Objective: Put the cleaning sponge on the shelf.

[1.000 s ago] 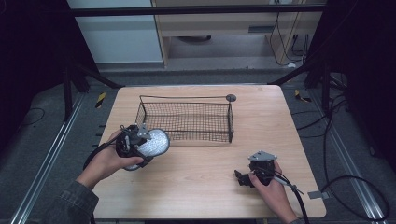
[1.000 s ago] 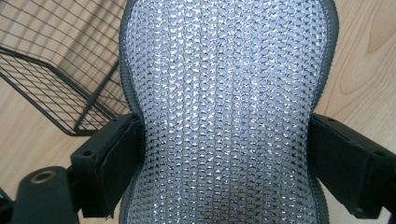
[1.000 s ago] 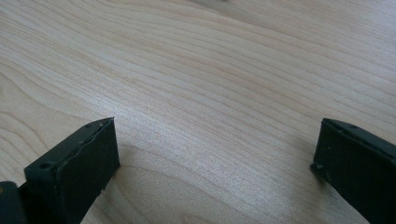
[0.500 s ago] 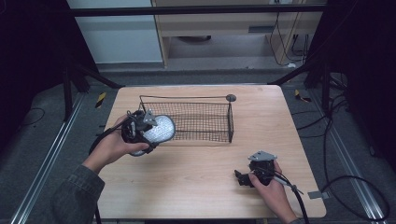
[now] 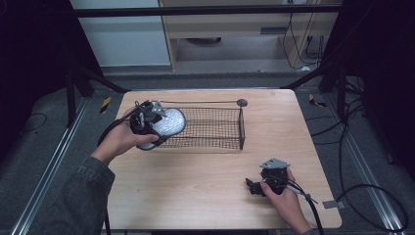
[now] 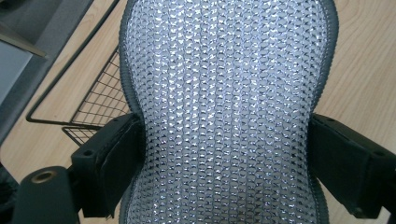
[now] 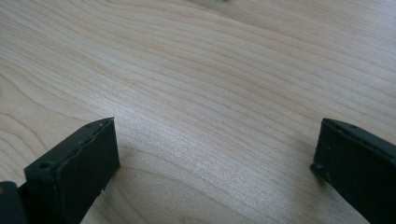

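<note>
The left tool (image 5: pixel 149 123) sits left of centre in the high view, its jaws closed on the waist of a silver mesh insole (image 5: pixel 164 125). In the left gripper view the insole (image 6: pixel 229 112) runs up the middle of the frame, pinched at its narrow part between the two black pads (image 6: pixel 116 154). It hangs over the left end of the wire basket (image 5: pixel 220 128), seemingly above the rim, though the height cannot be read.

The main risk is the insole catching the basket's rim wire on the way down: it is broad and flexible, and held only at its waist, so its free end could flop against the wire and twist out of the pads. Letting go too early could drop it half over the rim or onto the surface (image 5: pixel 195 191).

The right tool (image 5: pixel 259 185) rests at the lower right of the high view, jaws wide apart and holding nothing, above bare wood (image 7: pixel 210 93).
</note>
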The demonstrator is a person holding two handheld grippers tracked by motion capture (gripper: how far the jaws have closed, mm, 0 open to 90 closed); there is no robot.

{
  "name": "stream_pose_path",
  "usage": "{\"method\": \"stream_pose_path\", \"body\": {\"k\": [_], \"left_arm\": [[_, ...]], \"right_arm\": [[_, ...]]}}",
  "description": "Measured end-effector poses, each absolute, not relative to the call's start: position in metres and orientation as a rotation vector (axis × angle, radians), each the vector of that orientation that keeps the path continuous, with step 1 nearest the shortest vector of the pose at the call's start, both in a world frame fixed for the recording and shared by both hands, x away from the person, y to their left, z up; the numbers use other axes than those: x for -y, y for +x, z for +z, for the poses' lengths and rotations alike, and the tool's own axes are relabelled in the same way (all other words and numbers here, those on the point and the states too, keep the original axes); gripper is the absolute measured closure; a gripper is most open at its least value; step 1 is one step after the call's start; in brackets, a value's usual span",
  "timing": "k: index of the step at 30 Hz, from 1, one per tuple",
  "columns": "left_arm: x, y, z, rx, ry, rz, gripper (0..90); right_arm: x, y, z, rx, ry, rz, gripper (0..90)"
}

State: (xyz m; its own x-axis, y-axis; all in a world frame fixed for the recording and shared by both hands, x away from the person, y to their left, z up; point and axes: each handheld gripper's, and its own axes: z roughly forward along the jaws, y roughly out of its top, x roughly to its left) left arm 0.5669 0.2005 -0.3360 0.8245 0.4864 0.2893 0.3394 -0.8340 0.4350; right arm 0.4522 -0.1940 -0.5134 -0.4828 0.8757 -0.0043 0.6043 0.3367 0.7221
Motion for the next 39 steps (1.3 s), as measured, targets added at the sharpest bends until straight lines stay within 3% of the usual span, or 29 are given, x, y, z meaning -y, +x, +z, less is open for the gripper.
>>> {"method": "stream_pose_path", "body": {"k": [24, 39], "left_arm": [[-0.170, 0.604, -0.318, -0.501, 2.689, 0.631, 12.7], [-0.175, 0.613, -0.327, -0.430, 2.757, 0.691, 12.7]], "right_arm": [[0.194, 0.452, -0.513, -2.214, 1.303, 0.940, 0.4], [0.194, 0.452, -0.513, -2.212, 1.306, 0.940, 0.4]]}}
